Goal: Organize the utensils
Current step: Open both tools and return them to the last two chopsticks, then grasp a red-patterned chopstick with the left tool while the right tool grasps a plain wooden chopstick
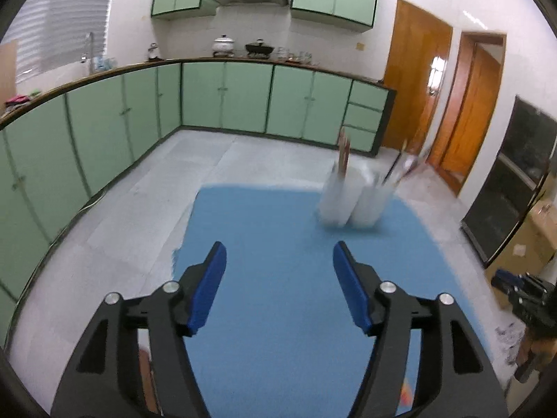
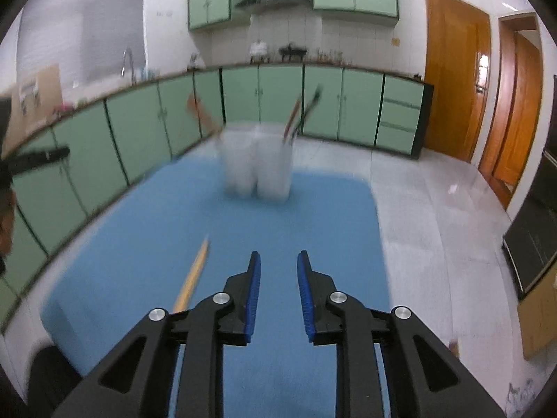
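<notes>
Two white utensil holders [image 1: 350, 200] stand side by side at the far right of the blue table [image 1: 278, 244], blurred, with several utensils [image 1: 405, 167] sticking out. In the right wrist view the same holders [image 2: 256, 163] stand at the table's far edge, and a wooden utensil [image 2: 193, 277] lies on the blue table [image 2: 330, 216] left of my right gripper [image 2: 278, 261]. My left gripper [image 1: 280, 254] is wide open over bare blue surface. My right gripper's jaws stand a little apart with nothing between them.
Green base cabinets [image 1: 226, 97] run along the back and left walls with a counter, pots and a sink. Wooden doors [image 1: 417, 80] are at the right. A dark cabinet [image 1: 515, 181] and boxes stand at the far right. Grey tiled floor surrounds the table.
</notes>
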`<state>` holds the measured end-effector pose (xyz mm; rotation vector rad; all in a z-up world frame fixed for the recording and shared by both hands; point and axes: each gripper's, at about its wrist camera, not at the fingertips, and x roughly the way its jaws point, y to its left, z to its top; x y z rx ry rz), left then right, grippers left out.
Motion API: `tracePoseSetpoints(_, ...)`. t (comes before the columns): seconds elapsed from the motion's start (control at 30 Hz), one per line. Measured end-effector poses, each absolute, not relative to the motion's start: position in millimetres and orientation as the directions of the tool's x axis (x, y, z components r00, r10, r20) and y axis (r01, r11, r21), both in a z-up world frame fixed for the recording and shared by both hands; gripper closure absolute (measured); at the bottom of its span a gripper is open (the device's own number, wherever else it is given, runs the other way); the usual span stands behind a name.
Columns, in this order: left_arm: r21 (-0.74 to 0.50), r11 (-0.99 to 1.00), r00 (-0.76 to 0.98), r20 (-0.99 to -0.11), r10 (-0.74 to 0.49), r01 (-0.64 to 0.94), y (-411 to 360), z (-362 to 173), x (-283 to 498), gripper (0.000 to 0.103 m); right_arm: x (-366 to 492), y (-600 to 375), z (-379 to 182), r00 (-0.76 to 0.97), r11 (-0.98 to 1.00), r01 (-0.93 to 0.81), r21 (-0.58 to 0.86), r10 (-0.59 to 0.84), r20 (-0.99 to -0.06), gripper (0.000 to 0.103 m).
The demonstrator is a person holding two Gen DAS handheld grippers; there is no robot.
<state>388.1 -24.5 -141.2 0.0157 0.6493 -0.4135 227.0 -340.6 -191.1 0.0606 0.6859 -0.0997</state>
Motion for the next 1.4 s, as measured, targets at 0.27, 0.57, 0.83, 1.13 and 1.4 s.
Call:
tracePoseSetpoints(0.27,-0.142,0.929,0.686,-0.638,-0.349,0.341,-13,-226,306,0.033,168,-256,-285,0.726,0.998,0.029,-0.048,-0.054,-0.685,0.081)
tracePoseSetpoints(0.57,-0.17,0.936,0.676,-0.654,-0.34,0.307,-2,-249,275,0.033,175,-211,-299,0.769,0.991,-0.048,-0.125,-0.043,-0.637,0.078)
tracePoseSetpoints(0.83,-0.167,0.934,0.661,-0.668,-0.343,0.315,0,-255,269,0.032,176,-216,-304,0.783,0.994,-0.025,-0.107,-0.047,-0.621,0.075)
tracePoseSetpoints(1.13,-0.165,0.929,0.637,-0.687,-0.35,0.332,-10,-265,269,0.031,171,-229,-303,0.783,0.995,-0.022,-0.098,-0.044,-0.621,0.074)
tracePoseSetpoints(1.4,-0.159,0.926,0.626,-0.697,-0.35,0.341,-15,-272,266,0.031,191,-242,-304,0.787,0.996,0.007,-0.094,-0.064,-0.614,0.071)
